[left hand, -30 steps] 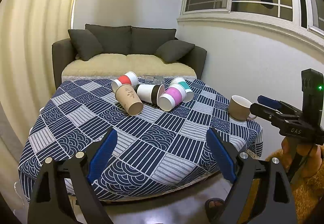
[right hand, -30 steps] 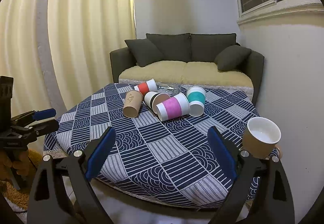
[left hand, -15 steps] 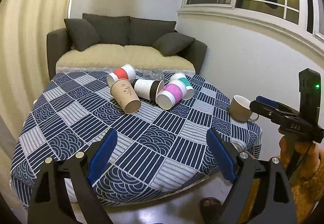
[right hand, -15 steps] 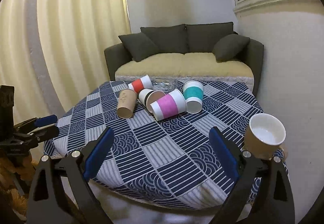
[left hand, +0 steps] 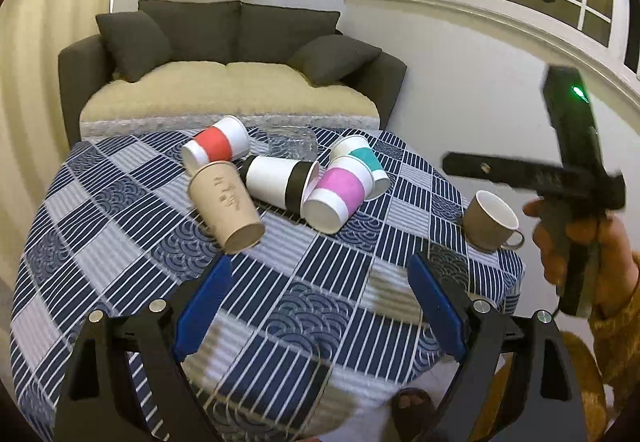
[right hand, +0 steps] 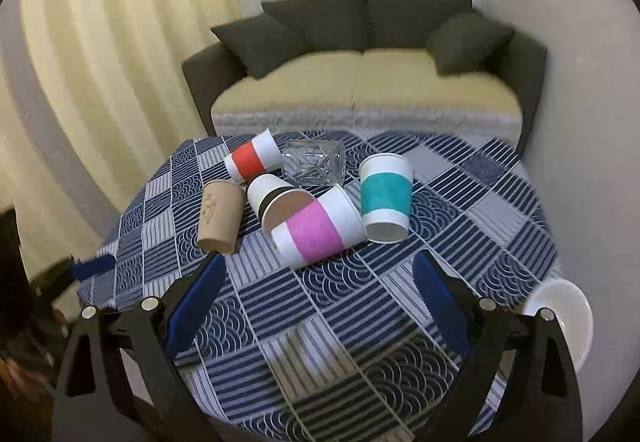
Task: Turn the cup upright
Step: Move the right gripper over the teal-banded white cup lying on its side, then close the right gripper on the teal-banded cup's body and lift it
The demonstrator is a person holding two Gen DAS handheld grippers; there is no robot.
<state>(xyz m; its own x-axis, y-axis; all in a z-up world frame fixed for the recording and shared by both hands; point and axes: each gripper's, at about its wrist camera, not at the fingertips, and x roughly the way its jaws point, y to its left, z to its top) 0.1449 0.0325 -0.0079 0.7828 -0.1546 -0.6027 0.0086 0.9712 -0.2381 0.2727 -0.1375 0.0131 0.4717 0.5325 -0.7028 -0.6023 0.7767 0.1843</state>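
Note:
Several paper cups lie on their sides on the blue patterned tablecloth (left hand: 132,242): a brown one (left hand: 226,204), a red-banded one (left hand: 216,150), a black-banded one (left hand: 280,182), a pink-banded one (left hand: 340,194) and a teal-banded one (left hand: 360,158). A clear glass (left hand: 292,144) lies behind them. In the right wrist view the pink cup (right hand: 316,230), teal cup (right hand: 386,196) and brown cup (right hand: 220,216) lie ahead. My left gripper (left hand: 320,310) is open and empty above the near table edge. My right gripper (right hand: 316,310) is open and empty.
A brown mug (left hand: 490,222) stands upright at the table's right edge; it shows in the right wrist view (right hand: 560,318) too. A dark sofa (left hand: 232,74) with cushions stands behind the table. A wall (left hand: 460,90) is close on the right, curtains (right hand: 100,82) on the left.
Both grippers have moved forward and over the table, so the cups look nearer. Both stay open and empty. The cups have not moved.

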